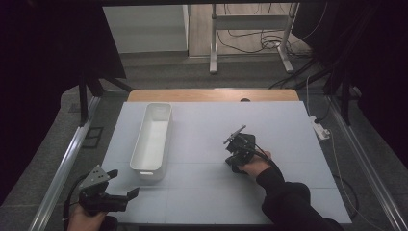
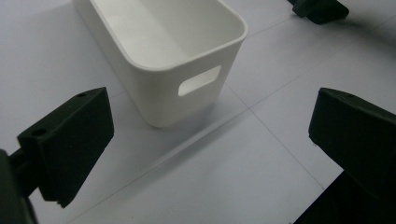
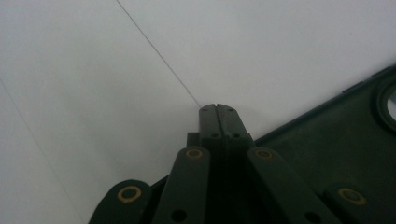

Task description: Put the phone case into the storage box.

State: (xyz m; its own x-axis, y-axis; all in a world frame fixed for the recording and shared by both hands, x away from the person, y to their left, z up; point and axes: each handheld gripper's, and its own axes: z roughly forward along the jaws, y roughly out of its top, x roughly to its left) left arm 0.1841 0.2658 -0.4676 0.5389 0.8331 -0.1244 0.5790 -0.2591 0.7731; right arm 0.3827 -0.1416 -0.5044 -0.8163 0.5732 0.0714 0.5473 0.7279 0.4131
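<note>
**Two tongs over a pale table, one white bin between them**

Two tools are in my hands. My left gripper [image 1: 122,185] sits at the near left corner of the table [image 1: 288,144], its grey three-cornered plate tilted up and its cable trailing back under my hand. Its jaws stand wide apart with nothing between them; in the left gripper view they frame bare tabletop, one at each lower corner.

Just ahead of those jaws stands the white bin [image 1: 153,139], long and narrow, running away from me on the left half of the table. Its near short end [image 2: 187,88] faces my left gripper, showing a slot handle cut through the wall. From what I can see, the inside is plain white.

Right of the bin, past a stretch of bare table, is my right gripper [image 1: 235,136], near the middle and well apart from the bin. My dark sleeve reaches in from the lower right. Its jaws are pressed flat together with nothing between them, tips [image 3: 217,112] aimed low over the tabletop, close to a thin seam line there.
</note>
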